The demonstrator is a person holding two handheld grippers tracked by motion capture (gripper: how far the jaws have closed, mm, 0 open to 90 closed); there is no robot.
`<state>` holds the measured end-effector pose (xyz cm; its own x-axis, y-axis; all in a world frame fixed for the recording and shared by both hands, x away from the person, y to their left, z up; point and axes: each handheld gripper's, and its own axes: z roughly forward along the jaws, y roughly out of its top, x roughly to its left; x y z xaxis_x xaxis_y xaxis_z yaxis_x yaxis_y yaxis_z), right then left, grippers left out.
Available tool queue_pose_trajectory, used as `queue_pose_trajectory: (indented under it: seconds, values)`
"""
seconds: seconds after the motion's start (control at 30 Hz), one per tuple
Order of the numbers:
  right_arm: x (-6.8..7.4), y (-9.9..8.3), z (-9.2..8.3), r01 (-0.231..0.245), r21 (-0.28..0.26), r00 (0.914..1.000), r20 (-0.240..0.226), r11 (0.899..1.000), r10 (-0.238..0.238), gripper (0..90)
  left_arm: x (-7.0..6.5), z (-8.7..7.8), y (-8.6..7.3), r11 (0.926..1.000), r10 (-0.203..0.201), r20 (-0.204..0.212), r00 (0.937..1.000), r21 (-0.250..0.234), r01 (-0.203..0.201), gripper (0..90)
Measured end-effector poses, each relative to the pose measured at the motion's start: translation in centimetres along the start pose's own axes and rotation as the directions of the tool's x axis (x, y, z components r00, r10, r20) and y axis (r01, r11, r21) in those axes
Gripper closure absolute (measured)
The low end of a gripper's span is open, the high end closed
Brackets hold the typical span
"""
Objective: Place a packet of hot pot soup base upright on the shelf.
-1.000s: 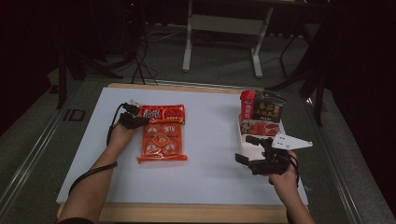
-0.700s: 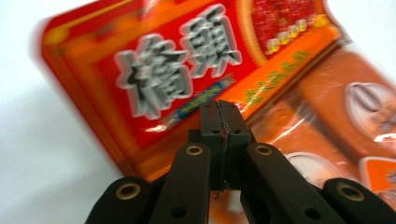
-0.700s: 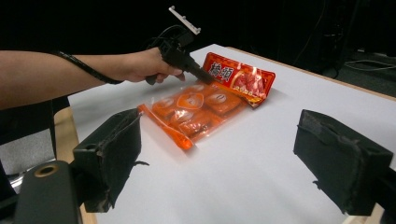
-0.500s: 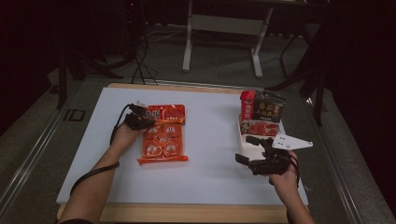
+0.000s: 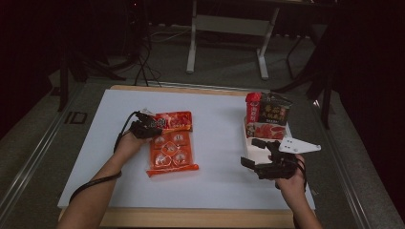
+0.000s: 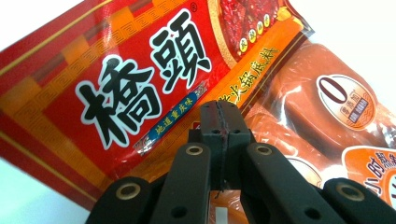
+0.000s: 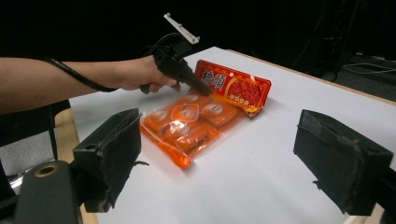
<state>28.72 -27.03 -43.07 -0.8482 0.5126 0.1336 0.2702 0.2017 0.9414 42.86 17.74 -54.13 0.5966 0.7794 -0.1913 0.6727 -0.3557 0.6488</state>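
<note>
The high view looks forward and down over the whole counter point(image 5: 215, 124) from its near edge. The left gripper view sits very close above the red seasoning packet point(image 6: 140, 88). The right gripper view looks low across the counter from its right side — sharing that packet point(image 7: 233, 86) and the orange snack bag point(image 7: 187, 123).

A wooden-edged table point(image 5: 157, 218) carries a white sheet point(image 5: 215, 143), on which lie an orange multi-pack of snacks point(image 5: 171, 155), a red packet point(image 5: 175, 121) overlapping its far end, and a white tray point(image 5: 249, 145) holding upright packets.
</note>
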Motion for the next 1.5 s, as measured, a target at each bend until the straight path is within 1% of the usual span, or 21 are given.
queue_pose_trajectory:
  seconds: [0.13,0.23,0.37,0.6,0.77,0.8,0.83,0.87,0.97,1.03,1.07,1.13,1.2,1.23,1.3,1.33,1.37,1.4,1.43,1.47,1.5]
  values:
    - [0.1,0.0,0.1,0.004,0.003,1.0,-0.001,1.0,-0.004,14.9,-1.1,0.1,-0.3,0.9998,0.018,0.034,0.9993,0.001,-0.018,90.0]
    - [0.1,0.1,0.1,0.004,0.003,1.0,-0.002,1.0,-0.004,14.9,-1.9,0.2,-0.4,0.9995,0.033,0.053,0.998,0.002,-0.033,90.0]
    - [0.1,0.1,0.1,0.003,0.003,1.0,-0.004,1.0,-0.003,14.9,-3.0,0.4,-0.6,0.9991,0.042,0.077,0.9961,0.001,-0.042,90.0]
    - [0.0,0.0,0.1,-0.004,0.002,1.0,-0.005,1.0,0.004,14.9,-5.1,0.8,-0.7,0.9964,0.081,0.134,0.9877,0.013,-0.083,90.0]
    - [0.0,0.0,0.1,-0.005,0.006,1.0,-0.005,1.0,0.005,14.9,-6.8,1.1,-0.8,0.9932,0.109,0.174,0.9787,0.021,-0.115,90.0]
    - [0.0,0.0,0.1,-0.004,0.006,1.0,-0.005,1.0,0.004,14.9,-7.0,1.2,-0.8,0.9922,0.117,0.183,0.9762,0.022,-0.123,90.0]
    - [0.0,0.0,0.1,-0.004,0.006,1.0,-0.005,1.0,0.004,14.9,-7.0,1.2,-0.8,0.9922,0.117,0.183,0.9762,0.022,-0.123,90.0]
    - [-0.1,0.0,0.2,-0.003,0.006,1.0,-0.005,1.0,0.003,14.9,-7.4,1.3,-0.8,0.9917,0.12,0.199,0.9726,0.021,-0.127,90.0]
    - [0.0,0.0,0.2,-0.004,0.007,1.0,-0.006,1.0,0.004,14.9,-8.0,1.5,-0.8,0.9908,0.129,0.217,0.9676,0.014,-0.135,90.0]
    - [0.0,0.0,0.1,-0.004,0.007,1.0,-0.005,1.0,0.004,15.4,-8.0,1.5,-0.8,0.9909,0.128,0.219,0.9674,0.013,-0.134,90.0]
    - [0.0,0.0,0.1,-0.004,0.007,1.0,-0.003,1.0,0.004,16.9,-8.0,1.5,-0.8,0.9909,0.13,0.227,0.9652,0.005,-0.134,90.0]
    - [-0.1,0.0,0.0,-0.005,0.001,1.0,0.006,1.0,0.005,16.9,-7.9,1.4,-0.7,0.9887,0.147,0.231,0.9618,-0.004,-0.15,90.0]
    - [-0.2,0.0,-0.1,-0.008,-0.003,0.9999,0.012,1.0,0.008,16.9,-7.7,1.2,-0.6,0.9875,0.156,0.24,0.9581,-0.015,-0.157,90.0]
    - [-0.2,0.0,-0.2,-0.009,-0.005,0.9999,0.015,1.0,0.009,16.9,-7.7,1.0,-0.6,0.9866,0.163,0.233,0.9586,-0.034,-0.16,90.0]
    - [-0.2,0.0,-0.2,-0.001,-0.006,0.9998,0.022,1.0,0.001,17.0,-7.6,0.5,-0.5,0.9868,0.159,0.243,0.9567,-0.07,-0.147,90.0]
    - [-0.2,0.0,-0.2,0.003,-0.006,0.9998,0.021,1.0,-0.003,17.0,-7.6,0.1,-0.5,0.9852,0.163,0.235,0.9582,-0.092,-0.145,89.9]
    - [-0.2,0.0,-0.2,0.007,-0.003,0.9998,0.02,1.0,-0.007,17.0,-7.5,-0.3,-0.5,0.9833,0.166,0.235,0.9576,-0.112,-0.143,88.9]
    - [-0.2,0.0,-0.2,0.011,-0.002,0.9998,0.019,1.0,-0.011,17.2,-7.5,-0.7,-0.4,0.9814,0.17,0.244,0.9547,-0.129,-0.142,86.2]
    - [-0.2,0.0,-0.2,0.017,0.0,0.9997,0.017,1.0,-0.017,18.0,-7.5,-1.1,-0.4,0.9796,0.169,0.249,0.9536,-0.149,-0.134,80.1]
    - [-0.1,0.0,-0.1,0.02,0.002,0.9997,0.015,1.0,-0.02,18.3,-7.5,-1.5,-0.4,0.9775,0.175,0.244,0.9537,-0.158,-0.139,78.7]
    - [-0.1,0.0,-0.1,0.02,0.007,0.9996,0.019,1.0,-0.02,18.3,-7.5,-2.0,-0.5,0.9735,0.191,0.234,0.9533,-0.169,-0.154,78.4]
